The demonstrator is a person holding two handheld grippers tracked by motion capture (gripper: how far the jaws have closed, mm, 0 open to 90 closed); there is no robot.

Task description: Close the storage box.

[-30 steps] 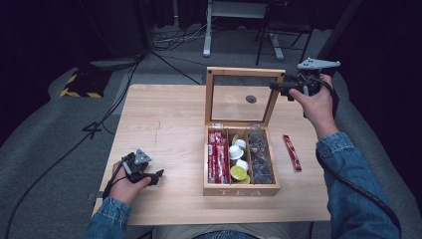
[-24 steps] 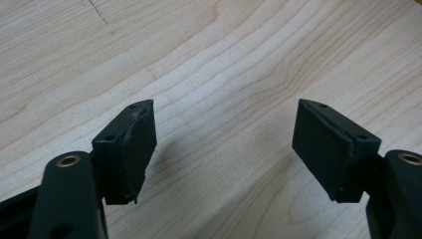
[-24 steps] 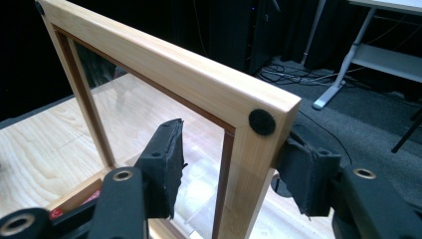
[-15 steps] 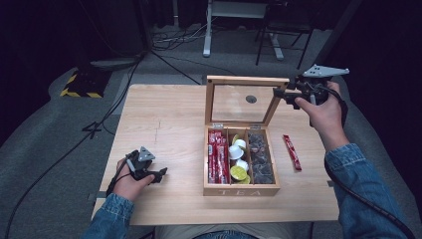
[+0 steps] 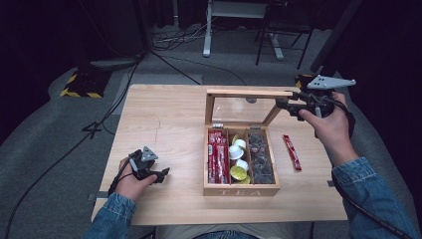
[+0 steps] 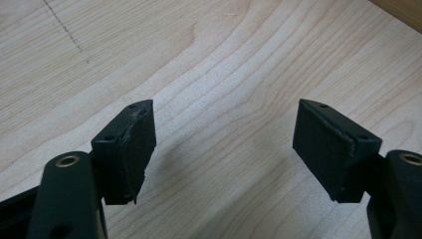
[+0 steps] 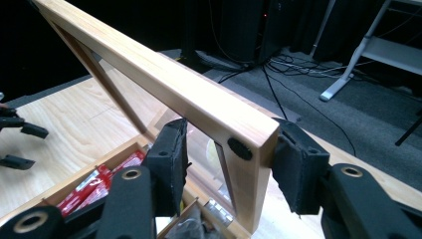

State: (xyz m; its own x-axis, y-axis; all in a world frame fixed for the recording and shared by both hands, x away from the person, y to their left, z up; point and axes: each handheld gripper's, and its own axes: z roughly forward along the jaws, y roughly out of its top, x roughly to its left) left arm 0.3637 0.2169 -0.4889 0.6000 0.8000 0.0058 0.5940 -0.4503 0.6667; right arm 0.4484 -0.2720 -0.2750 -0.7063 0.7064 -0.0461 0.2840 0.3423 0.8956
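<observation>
Lid (image 7: 164,84) work at the box (image 5: 241,189) on the table (image 5: 169,114): straddling the raised lid's free corner with the right claw (image 7: 226,164), having just been closing yet not pinching, likely for swinging it shut, while keeping the left claw (image 6: 224,144) apart, empty, out of the way.

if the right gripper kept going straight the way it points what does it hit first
Probably the lid of the tea box: its upper corner already sits between the jaws of the right gripper, which have just been closing. The pads look close to the wood; contact is unclear.
</observation>
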